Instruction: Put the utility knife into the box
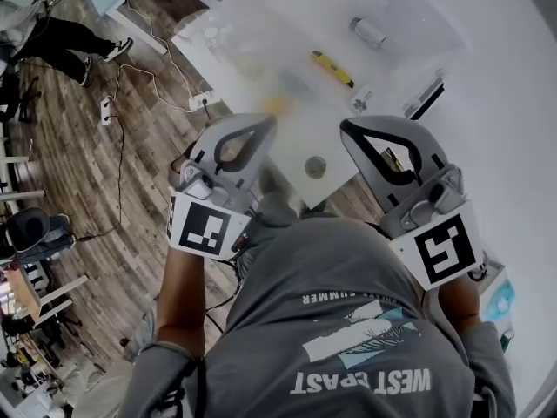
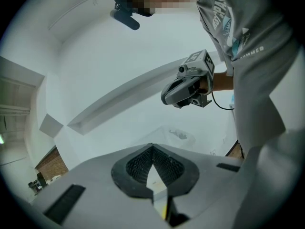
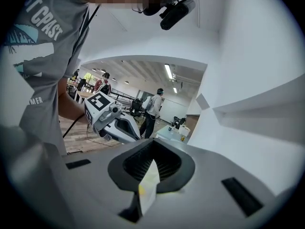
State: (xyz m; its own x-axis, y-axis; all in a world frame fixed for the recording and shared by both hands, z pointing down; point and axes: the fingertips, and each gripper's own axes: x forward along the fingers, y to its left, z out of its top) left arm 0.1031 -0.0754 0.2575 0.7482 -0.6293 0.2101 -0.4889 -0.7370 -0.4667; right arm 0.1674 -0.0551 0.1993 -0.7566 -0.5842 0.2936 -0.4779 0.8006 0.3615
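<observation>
Yellow utility knife [image 1: 333,68]: lying flat on the white table [image 1: 291,142], untouched
Utility knife from left gripper [image 1: 264,122]: ahead and off to its right, well apart
Utility knife from right gripper [image 1: 346,127]: straight ahead of its tips, apart, somewhat nearer
Left gripper jaws: closed together, nothing between them
Right gripper jaws: closed together, holding nothing
Grippers: side by side above the table's near edge

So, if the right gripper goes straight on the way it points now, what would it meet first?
Probably the bare white table top, somewhere short of the yellow utility knife. The shut right gripper tilts gently downward toward it, but depth is unclear.
</observation>
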